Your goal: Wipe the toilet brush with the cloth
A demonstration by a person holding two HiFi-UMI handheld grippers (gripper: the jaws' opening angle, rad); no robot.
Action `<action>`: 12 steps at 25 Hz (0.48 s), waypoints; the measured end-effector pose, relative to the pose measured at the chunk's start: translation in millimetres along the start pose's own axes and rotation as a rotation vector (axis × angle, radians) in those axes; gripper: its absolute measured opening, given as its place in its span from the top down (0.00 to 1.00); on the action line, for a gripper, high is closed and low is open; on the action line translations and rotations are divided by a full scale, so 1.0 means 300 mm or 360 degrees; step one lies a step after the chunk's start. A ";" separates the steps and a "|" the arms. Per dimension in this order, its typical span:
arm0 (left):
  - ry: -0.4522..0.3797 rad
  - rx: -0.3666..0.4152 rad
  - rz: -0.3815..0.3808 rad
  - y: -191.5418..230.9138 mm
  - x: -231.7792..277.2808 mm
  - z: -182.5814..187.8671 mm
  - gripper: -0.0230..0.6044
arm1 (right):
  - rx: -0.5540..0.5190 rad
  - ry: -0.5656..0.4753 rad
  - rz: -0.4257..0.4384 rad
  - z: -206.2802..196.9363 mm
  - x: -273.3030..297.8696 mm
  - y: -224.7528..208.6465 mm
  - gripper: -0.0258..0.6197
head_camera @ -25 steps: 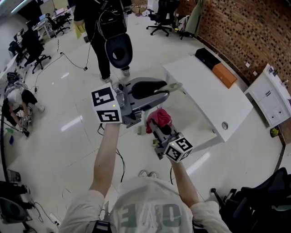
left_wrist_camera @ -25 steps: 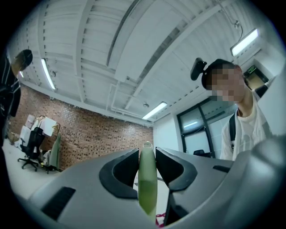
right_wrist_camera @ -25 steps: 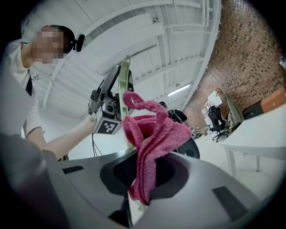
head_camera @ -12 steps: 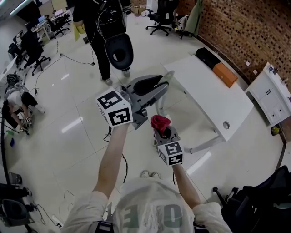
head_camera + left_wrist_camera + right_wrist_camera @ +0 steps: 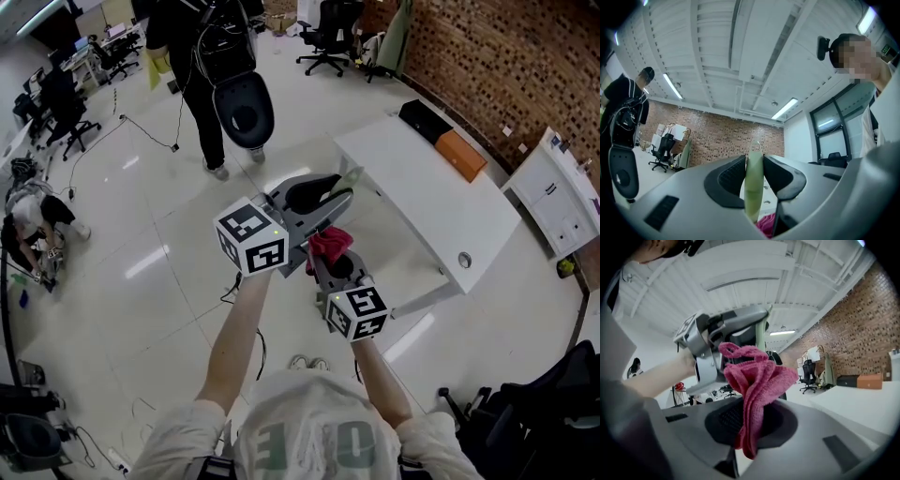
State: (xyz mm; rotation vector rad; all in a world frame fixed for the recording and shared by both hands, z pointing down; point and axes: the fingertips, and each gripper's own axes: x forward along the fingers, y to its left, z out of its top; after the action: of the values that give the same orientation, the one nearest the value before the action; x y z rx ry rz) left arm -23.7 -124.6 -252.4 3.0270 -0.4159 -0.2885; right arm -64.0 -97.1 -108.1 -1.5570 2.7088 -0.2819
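We are seeing a white bench [image 5: 422, 199] standing on glossy floor [image 5: 141, 220]; black case [image 5: 426, 120] and orange box [image 5: 462, 155] are lying at its far end.

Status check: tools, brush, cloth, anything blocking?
Left tool shut on pale green toilet brush. Right tool shut on red cloth, raised beside the brush, contact unclear. Nothing between them; table off right.
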 end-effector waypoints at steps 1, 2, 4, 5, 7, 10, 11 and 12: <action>0.0013 -0.0002 0.0007 0.001 -0.001 -0.012 0.77 | 0.0005 -0.0033 0.0010 0.029 -0.002 0.010 0.91; 0.0025 -0.0003 0.0014 0.002 -0.003 -0.023 0.77 | 0.0004 -0.0065 0.0017 0.057 -0.004 0.018 0.91; 0.0036 -0.0004 0.0028 0.005 -0.004 -0.045 0.77 | -0.0002 -0.0121 0.0022 0.104 -0.004 0.027 0.91; 0.0037 -0.0005 0.0035 0.007 -0.004 -0.054 0.77 | -0.0002 -0.0145 0.0022 0.123 -0.003 0.028 0.91; 0.0033 -0.0012 0.0044 0.011 -0.001 -0.067 0.77 | 0.0003 -0.0179 0.0014 0.148 -0.001 0.025 0.91; 0.0007 -0.0029 0.0031 0.013 0.002 -0.076 0.77 | 0.0034 -0.0208 0.0009 0.160 0.000 0.015 0.91; 0.0002 -0.0037 0.0018 0.011 0.005 -0.078 0.77 | 0.0048 -0.0220 0.0010 0.162 -0.003 0.011 0.91; 0.0000 -0.0043 0.0003 0.008 0.010 -0.082 0.77 | 0.0062 -0.0234 0.0008 0.165 -0.008 0.007 0.91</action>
State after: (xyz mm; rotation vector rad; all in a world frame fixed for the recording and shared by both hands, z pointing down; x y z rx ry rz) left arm -16.7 -126.5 -228.7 3.0001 -0.4116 -0.2912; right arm -60.0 -101.7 -157.2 -1.4970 2.5805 -0.2096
